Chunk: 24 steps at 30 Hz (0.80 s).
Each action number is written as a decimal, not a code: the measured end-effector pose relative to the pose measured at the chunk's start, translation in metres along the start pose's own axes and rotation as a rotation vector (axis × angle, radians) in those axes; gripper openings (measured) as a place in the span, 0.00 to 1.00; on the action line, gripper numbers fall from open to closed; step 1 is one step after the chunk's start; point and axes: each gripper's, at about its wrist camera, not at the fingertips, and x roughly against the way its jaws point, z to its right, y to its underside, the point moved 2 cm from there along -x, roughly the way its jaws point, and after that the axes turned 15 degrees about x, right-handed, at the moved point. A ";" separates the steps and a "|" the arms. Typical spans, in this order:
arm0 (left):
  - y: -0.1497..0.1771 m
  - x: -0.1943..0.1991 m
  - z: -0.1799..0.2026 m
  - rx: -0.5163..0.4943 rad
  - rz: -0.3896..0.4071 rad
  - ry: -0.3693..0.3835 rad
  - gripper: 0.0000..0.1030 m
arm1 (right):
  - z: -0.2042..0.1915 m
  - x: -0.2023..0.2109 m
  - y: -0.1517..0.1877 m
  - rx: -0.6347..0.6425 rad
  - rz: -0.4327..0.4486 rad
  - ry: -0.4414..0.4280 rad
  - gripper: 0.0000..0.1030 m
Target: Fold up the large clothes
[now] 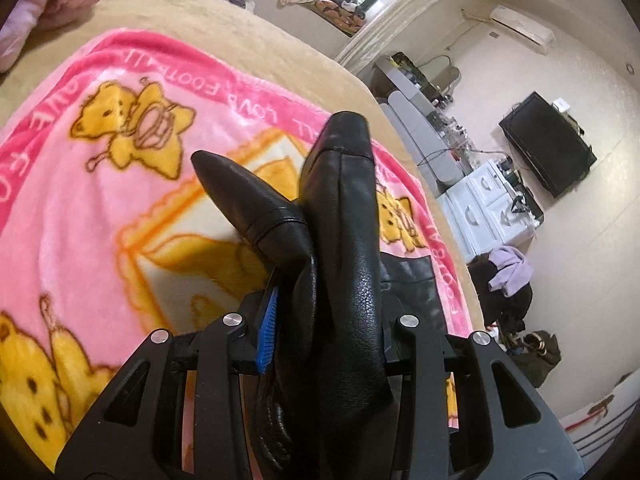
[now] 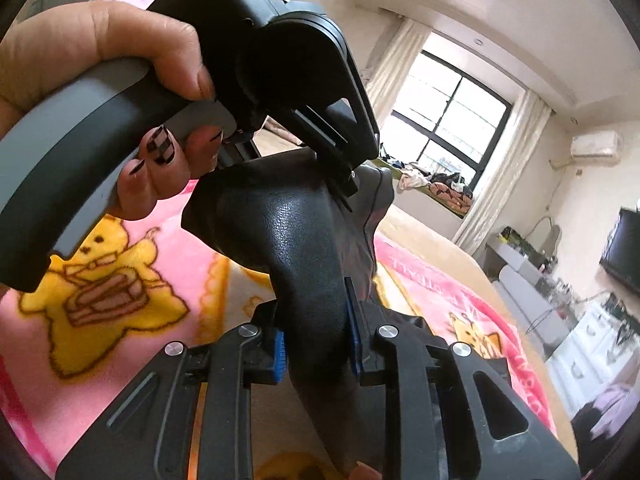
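A black leather garment [image 1: 348,208] hangs bunched above a pink cartoon blanket [image 1: 100,200] spread on the bed. My left gripper [image 1: 326,320] is shut on one thick fold of it, and two pointed flaps stick out past the blue pads. In the right wrist view my right gripper [image 2: 316,344] is shut on another fold of the same garment [image 2: 288,224], blue pads pressing both sides. Just above it, a hand [image 2: 120,52] holds the left gripper, whose fingers [image 2: 344,184] clamp the leather's upper edge. The rest of the garment hangs out of sight below.
The tan bed cover [image 1: 240,32] extends beyond the blanket, with a pink pillow [image 1: 40,0] at the far left. Off the bed's right edge stand white drawers [image 1: 488,208], a black TV [image 1: 548,144] and a chair with purple clothing [image 1: 508,268].
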 end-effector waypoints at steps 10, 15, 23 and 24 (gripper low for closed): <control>0.026 -0.010 0.080 -0.143 -0.007 -0.051 0.35 | 0.062 0.033 0.029 -0.287 0.027 -0.030 0.21; 0.044 -0.022 0.112 -0.192 -0.018 -0.060 0.41 | 0.092 0.047 0.055 -0.458 0.028 -0.079 0.21; 0.067 -0.054 0.147 -0.237 -0.059 -0.080 0.41 | 0.128 0.058 0.101 -0.699 0.007 -0.130 0.20; 0.070 -0.058 0.151 -0.244 -0.062 -0.085 0.41 | 0.131 0.059 0.105 -0.718 0.005 -0.134 0.20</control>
